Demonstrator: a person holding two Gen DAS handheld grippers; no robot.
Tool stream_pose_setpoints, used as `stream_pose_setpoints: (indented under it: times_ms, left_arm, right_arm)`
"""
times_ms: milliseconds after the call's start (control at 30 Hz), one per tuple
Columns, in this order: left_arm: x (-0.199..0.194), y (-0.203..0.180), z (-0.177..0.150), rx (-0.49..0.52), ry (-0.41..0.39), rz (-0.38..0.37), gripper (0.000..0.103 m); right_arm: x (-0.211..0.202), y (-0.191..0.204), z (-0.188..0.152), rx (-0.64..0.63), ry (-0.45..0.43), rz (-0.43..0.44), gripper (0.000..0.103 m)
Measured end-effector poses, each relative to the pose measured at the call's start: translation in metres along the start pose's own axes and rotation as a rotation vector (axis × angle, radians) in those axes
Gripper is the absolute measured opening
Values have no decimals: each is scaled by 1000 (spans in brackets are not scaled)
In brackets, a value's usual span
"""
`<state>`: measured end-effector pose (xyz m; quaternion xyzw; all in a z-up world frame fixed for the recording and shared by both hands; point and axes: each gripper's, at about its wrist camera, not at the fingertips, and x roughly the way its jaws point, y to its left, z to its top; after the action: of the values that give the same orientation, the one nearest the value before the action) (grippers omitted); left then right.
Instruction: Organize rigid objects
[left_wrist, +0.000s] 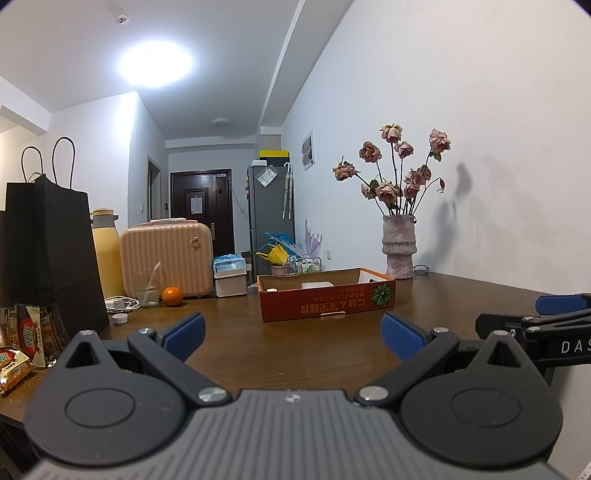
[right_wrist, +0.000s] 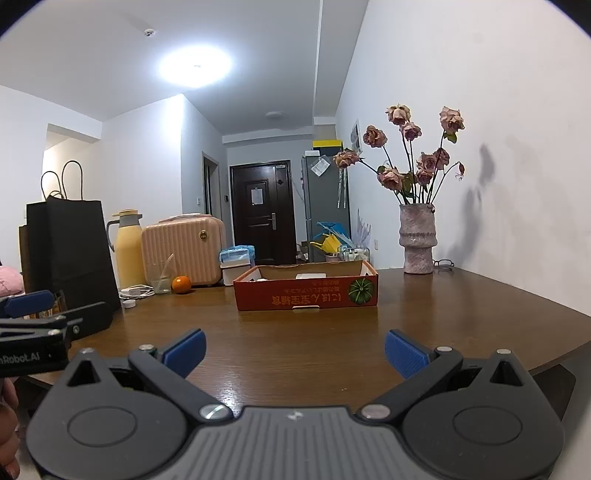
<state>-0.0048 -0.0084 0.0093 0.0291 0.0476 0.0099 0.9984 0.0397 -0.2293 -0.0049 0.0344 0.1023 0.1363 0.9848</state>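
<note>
1. Left wrist view: left claw (left_wrist: 291, 334) spread wide, nothing btwn its blue ribbed pads, low over the brown wood tabletop (left_wrist: 314, 347). Right claw (right_wrist: 293, 349) likewise wide & empty; both face the box, prob. a ready pose.
2. Cardboard box (left_wrist: 327, 299), orange, shallow, open top, mid-tabletop: likely the collection bin. White items inside, too small to ID.
3. Loose rigid bits far left: orange (left_wrist: 172, 296), white cap (left_wrist: 120, 318), white charger (left_wrist: 120, 303) w/ cable, clear glass (left_wrist: 147, 290).
4. Rough stone-look vase (left_wrist: 399, 245) near wall, out of the way.
</note>
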Motion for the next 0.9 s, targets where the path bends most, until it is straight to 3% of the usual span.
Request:
stream_pose_setpoints:
  times_ms: [900]
  left_arm:
    - [1,1,-1,4,3,-11,103]
  right_arm:
    - [2,3,-2,-22,12,-6,103]
